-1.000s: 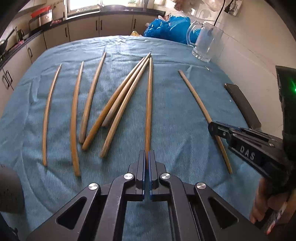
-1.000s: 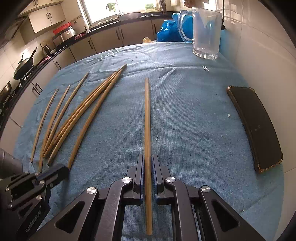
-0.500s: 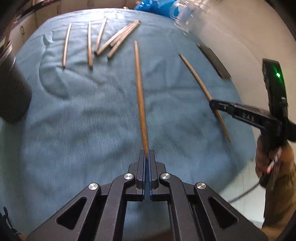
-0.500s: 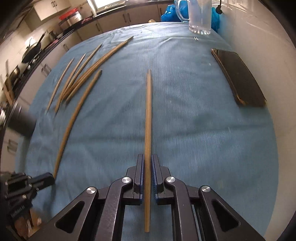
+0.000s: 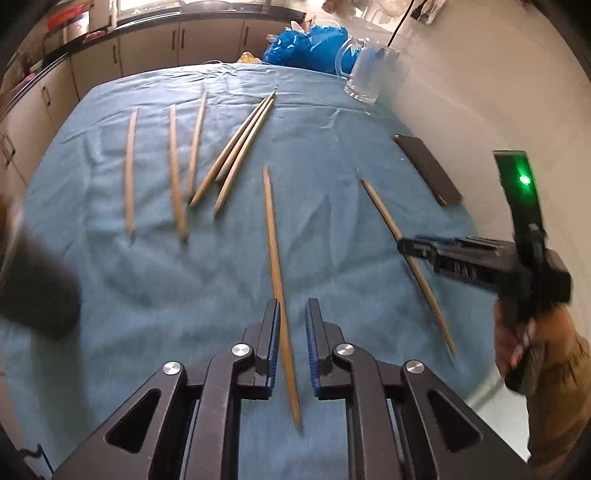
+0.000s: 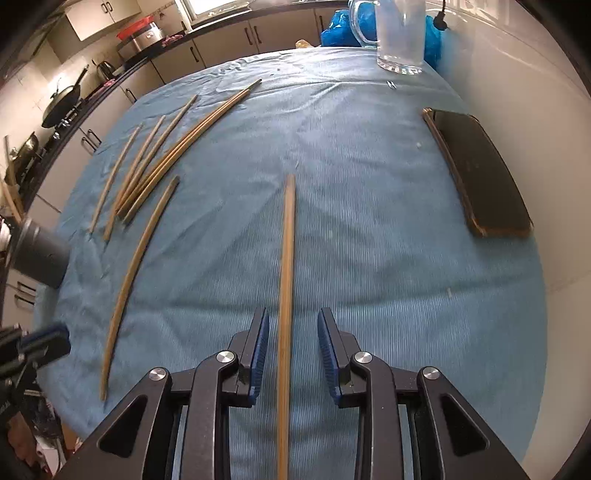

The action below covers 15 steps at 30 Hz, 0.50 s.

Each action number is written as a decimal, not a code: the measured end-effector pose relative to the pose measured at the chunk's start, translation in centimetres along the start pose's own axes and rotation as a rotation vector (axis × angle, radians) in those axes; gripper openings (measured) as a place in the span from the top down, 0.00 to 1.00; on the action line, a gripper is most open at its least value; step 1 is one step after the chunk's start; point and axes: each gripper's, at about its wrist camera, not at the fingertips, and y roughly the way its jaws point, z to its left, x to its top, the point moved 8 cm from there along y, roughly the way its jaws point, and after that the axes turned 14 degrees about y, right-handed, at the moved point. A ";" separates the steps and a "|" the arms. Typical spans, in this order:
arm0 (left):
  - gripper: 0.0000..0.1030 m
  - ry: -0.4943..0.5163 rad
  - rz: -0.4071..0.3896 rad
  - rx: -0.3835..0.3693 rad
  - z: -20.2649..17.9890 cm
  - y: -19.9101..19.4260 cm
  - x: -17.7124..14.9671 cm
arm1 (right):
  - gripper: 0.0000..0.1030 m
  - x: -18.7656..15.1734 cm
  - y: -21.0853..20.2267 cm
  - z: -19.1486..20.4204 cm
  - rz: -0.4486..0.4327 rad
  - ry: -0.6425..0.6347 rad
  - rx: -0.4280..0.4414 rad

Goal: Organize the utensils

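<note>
Left wrist view shows my left gripper (image 5: pixel 291 332) parted narrowly around a long thin wooden chopstick (image 5: pixel 275 254), my right gripper (image 6: pixel 292 347) likewise spread around its own wooden stick (image 6: pixel 286 295), so the step is releasing near the blue-clothed table's (image 5: pixel 332 155) near edge; next, withdraw clear.

Home kitchen: base cabinets (image 6: pixel 229 48), wok (image 6: pixel 61 105), pressure cooker (image 6: pixel 140 35).

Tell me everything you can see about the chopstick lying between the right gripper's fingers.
The chopstick is a long, slim, light brown stick that looks like wood or bamboo. It runs straight away from the camera between the open fingers of the right gripper, with a visible gap to each blue pad, so nothing clamps it. It appears to rest on the blue cloth, apart from the other sticks. Its far end looks blunt; its near end runs under the gripper, out of sight.
</note>
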 end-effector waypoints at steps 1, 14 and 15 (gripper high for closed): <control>0.87 -0.014 0.015 0.014 0.5 1.2 0.9 | 0.71 0.6 0.4 0.1 0.000 -0.003 -0.012; 0.84 -0.065 0.092 0.040 2.7 7.2 5.2 | 0.71 5.0 3.0 1.4 0.017 -0.048 -0.103; 0.83 -0.068 0.103 0.033 2.7 7.4 5.2 | 0.71 5.1 3.1 1.5 0.019 -0.048 -0.108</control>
